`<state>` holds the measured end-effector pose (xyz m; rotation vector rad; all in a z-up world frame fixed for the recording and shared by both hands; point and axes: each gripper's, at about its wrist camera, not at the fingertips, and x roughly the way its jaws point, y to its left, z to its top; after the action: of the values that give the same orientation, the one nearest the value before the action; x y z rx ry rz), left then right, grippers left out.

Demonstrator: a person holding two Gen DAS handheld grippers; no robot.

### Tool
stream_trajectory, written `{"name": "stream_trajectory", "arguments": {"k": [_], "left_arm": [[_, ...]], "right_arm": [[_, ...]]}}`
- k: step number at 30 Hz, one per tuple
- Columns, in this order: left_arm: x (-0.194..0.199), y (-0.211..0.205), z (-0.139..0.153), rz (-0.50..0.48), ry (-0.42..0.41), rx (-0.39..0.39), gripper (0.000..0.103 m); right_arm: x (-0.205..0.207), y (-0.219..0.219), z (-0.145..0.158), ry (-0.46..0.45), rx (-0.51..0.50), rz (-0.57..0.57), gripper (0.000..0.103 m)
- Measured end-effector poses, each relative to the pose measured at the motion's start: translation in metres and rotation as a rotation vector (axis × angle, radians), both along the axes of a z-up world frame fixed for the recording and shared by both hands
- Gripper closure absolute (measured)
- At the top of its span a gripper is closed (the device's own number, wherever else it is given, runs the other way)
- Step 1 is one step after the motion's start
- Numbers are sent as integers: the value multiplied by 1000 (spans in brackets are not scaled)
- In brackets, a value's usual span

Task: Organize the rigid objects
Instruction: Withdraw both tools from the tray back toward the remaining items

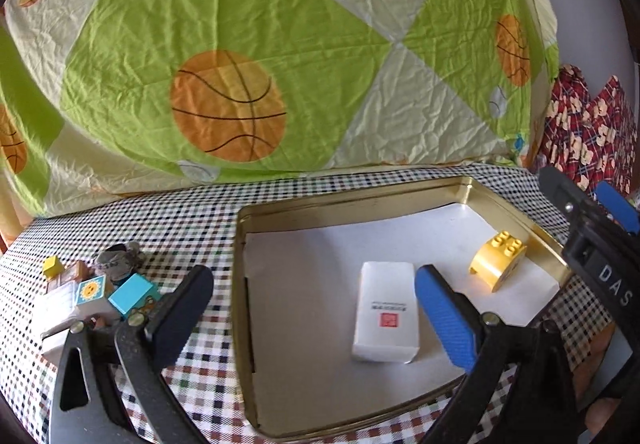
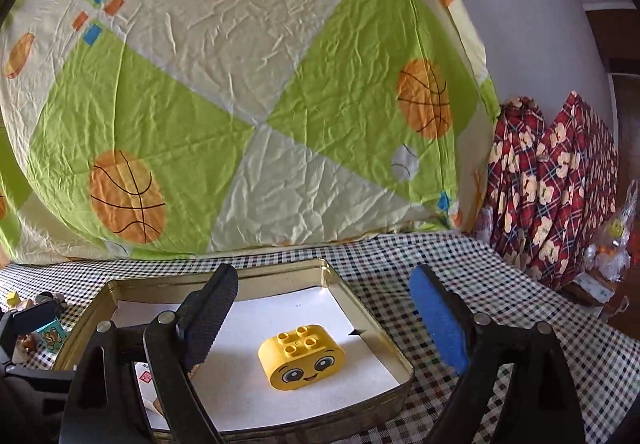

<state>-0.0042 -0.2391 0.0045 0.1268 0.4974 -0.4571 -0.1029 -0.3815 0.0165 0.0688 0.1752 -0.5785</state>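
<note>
A gold tin tray (image 1: 239, 284) lined with white paper sits on the checked cloth. Inside it lie a white box with a red stamp (image 1: 386, 318) and a yellow toy brick (image 1: 498, 258). My left gripper (image 1: 316, 316) hovers open over the tray's near left part, the box between its fingers and untouched. In the right wrist view the yellow brick (image 2: 302, 358) shows a smiling face, and my right gripper (image 2: 324, 320) stands open above it, holding nothing. The tray (image 2: 280, 270) and a corner of the white box (image 2: 146, 378) show behind the black finger (image 2: 210, 318).
A pile of toy blocks (image 1: 96, 292) lies on the checked tablecloth (image 1: 192, 219) left of the tray. A big quilt with basketballs (image 1: 228, 103) rises right behind the table. Red plaid fabric (image 2: 552, 183) and a plastic bag (image 2: 616, 244) stand at the far right.
</note>
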Motion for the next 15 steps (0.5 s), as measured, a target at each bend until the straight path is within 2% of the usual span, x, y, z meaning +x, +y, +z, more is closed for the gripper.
{"name": "stream_trajectory", "arguments": {"k": [5, 9, 12, 15], "left_arm": [[-4, 21, 2, 36, -29, -20, 1], [-8, 38, 4, 52, -58, -7, 1], [-9, 52, 4, 66, -72, 0, 1], [-7, 68, 4, 76, -67, -1, 1]], "right_arm": [[-10, -1, 1, -39, 24, -41, 13], [-17, 10, 3, -69, 1, -46, 13], [-15, 22, 3, -58, -25, -30, 13], [-10, 30, 0, -38, 8, -11, 13]]}}
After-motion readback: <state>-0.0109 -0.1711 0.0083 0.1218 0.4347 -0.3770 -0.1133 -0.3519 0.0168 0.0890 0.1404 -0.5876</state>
